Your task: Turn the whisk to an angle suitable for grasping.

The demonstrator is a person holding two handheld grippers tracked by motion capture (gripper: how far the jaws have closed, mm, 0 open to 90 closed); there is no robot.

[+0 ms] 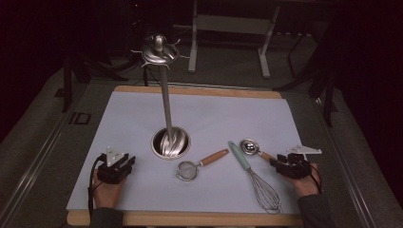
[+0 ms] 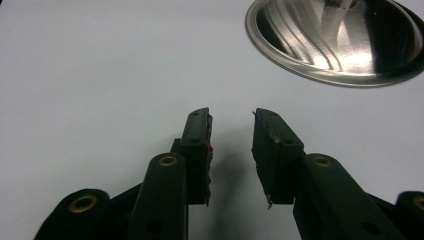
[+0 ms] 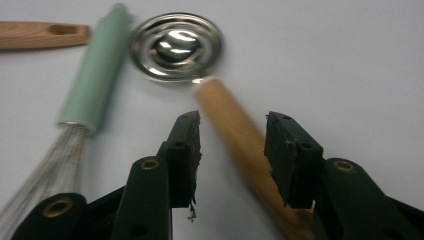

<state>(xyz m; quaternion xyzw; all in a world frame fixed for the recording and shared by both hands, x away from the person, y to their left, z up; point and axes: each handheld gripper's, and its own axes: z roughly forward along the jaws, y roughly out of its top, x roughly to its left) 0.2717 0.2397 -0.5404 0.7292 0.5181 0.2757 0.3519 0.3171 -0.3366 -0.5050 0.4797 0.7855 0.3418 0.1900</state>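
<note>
A metal ladle-like spoon with a wooden handle lies on the white mat at the right. My right gripper is open, one jaw on each side of that handle, and the pads do not press it. The spoon's round bowl lies just ahead of the jaws. My left gripper rests low at the left of the mat, open, with only bare mat between its jaws. The round base of a metal stand lies ahead of it to the right.
A whisk with a mint green handle lies just left of the spoon. A small strainer with a wooden handle sits near the stand's base. The stand's pole rises to a hooked crown.
</note>
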